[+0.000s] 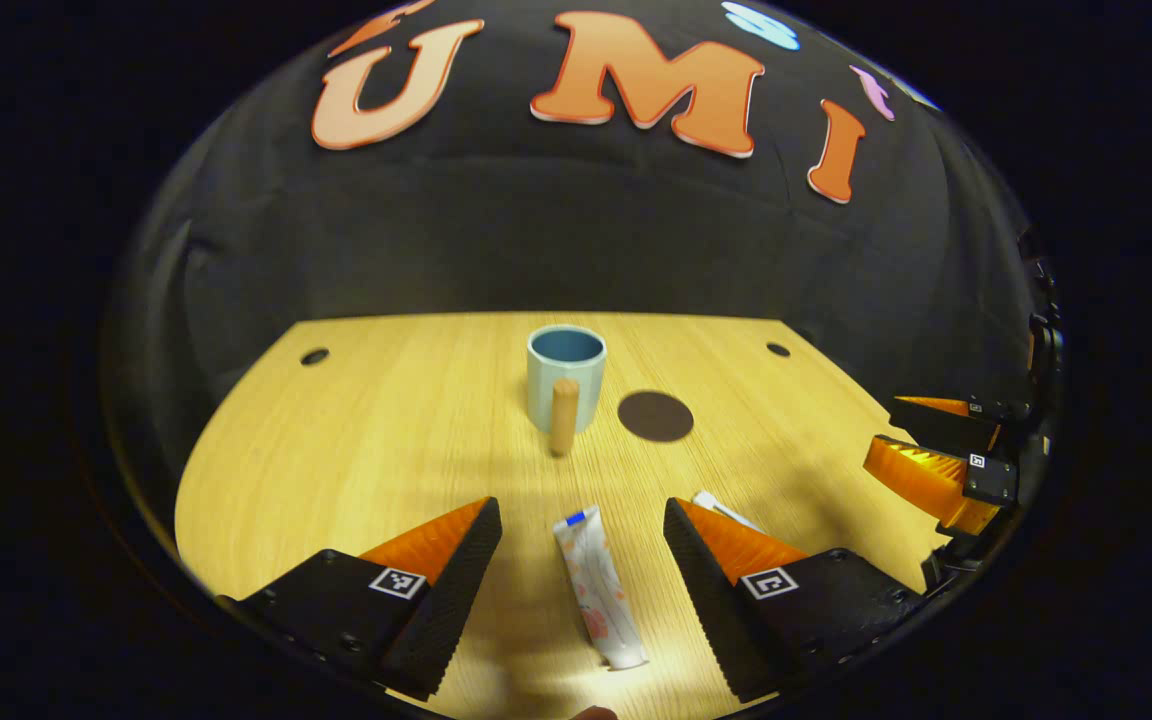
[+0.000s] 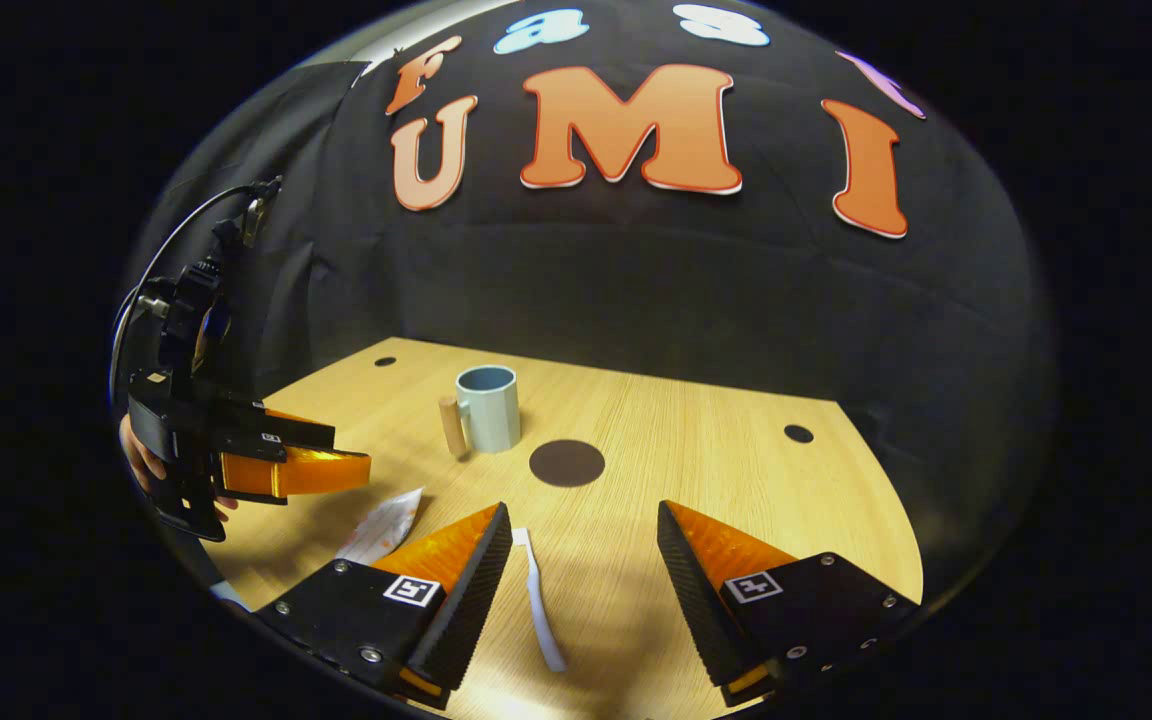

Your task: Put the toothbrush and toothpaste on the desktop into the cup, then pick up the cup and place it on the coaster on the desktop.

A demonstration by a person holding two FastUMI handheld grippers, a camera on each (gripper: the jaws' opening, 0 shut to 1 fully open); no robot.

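Note:
A pale blue cup (image 1: 565,375) with a wooden handle stands upright at the middle of the wooden desktop (image 1: 386,430); it is also in the right gripper view as the cup (image 2: 489,408). A dark round coaster (image 1: 655,416) lies just right of it, the same coaster (image 2: 567,463). The white toothpaste tube (image 1: 600,588) lies flat between the fingers of my open left gripper (image 1: 582,515), untouched. A white toothbrush (image 2: 539,598) lies between the fingers of my open right gripper (image 2: 584,520), nearer the left finger. Its tip (image 1: 721,506) peeks past my left gripper's right finger.
The desktop has small round holes near its far corners (image 1: 314,356) (image 2: 798,433). The black cloth wall closes the back. The right gripper (image 1: 936,470) hangs at the right edge of the left gripper view; the left gripper (image 2: 276,465) and a hand (image 2: 141,455) are at the left of the right gripper view.

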